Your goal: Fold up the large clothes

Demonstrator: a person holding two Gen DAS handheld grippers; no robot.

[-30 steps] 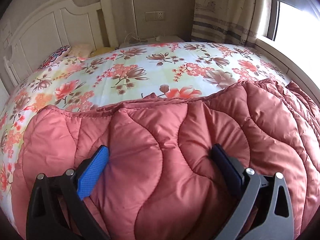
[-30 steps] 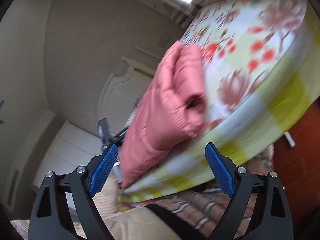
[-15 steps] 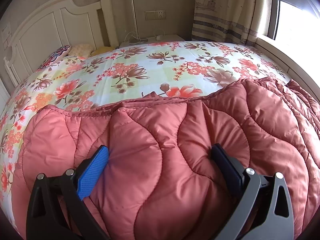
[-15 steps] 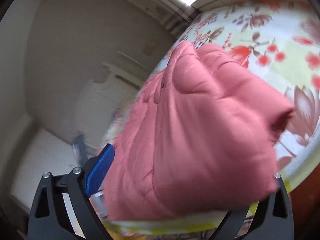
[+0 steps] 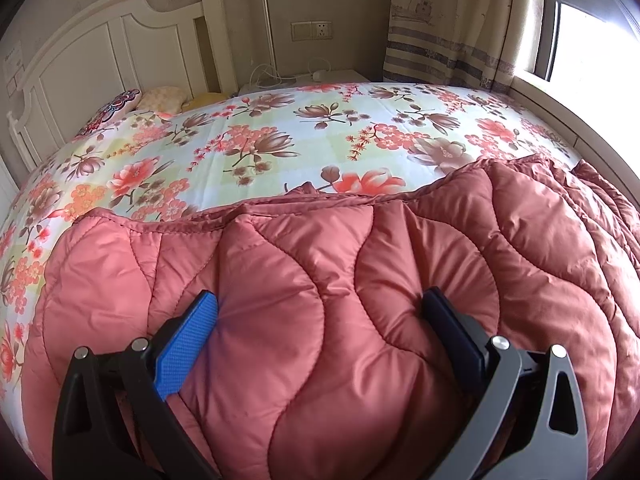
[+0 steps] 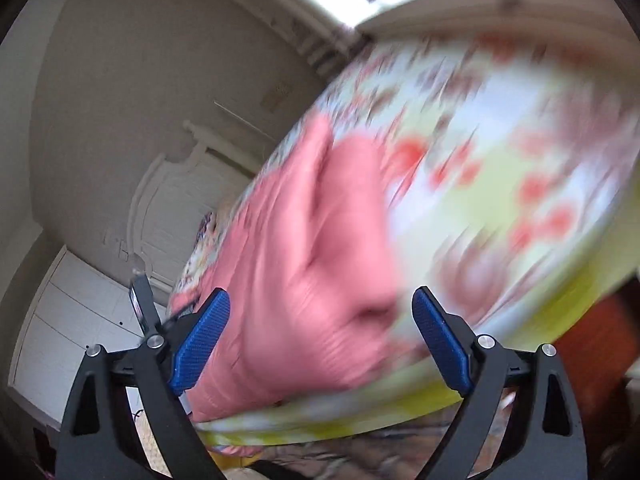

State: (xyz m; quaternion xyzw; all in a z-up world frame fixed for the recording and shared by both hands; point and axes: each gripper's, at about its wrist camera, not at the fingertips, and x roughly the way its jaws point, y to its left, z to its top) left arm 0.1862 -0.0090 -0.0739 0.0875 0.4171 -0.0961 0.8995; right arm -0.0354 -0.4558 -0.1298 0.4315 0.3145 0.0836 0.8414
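Jacket [image 5: 360, 320] lay across near edge of bed [image 5: 280, 140], long axis running left-right. Left tool [image 5: 320, 328] pressed down on it, jaws wide, padding bulging between them. Right tool [image 6: 320, 332] was opening, sleeve end [image 6: 304, 280] dead ahead, ungripped.

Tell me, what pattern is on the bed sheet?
The bed sheet is floral: red, pink and brown blossoms on pale green and white. The left wrist view shows it best.
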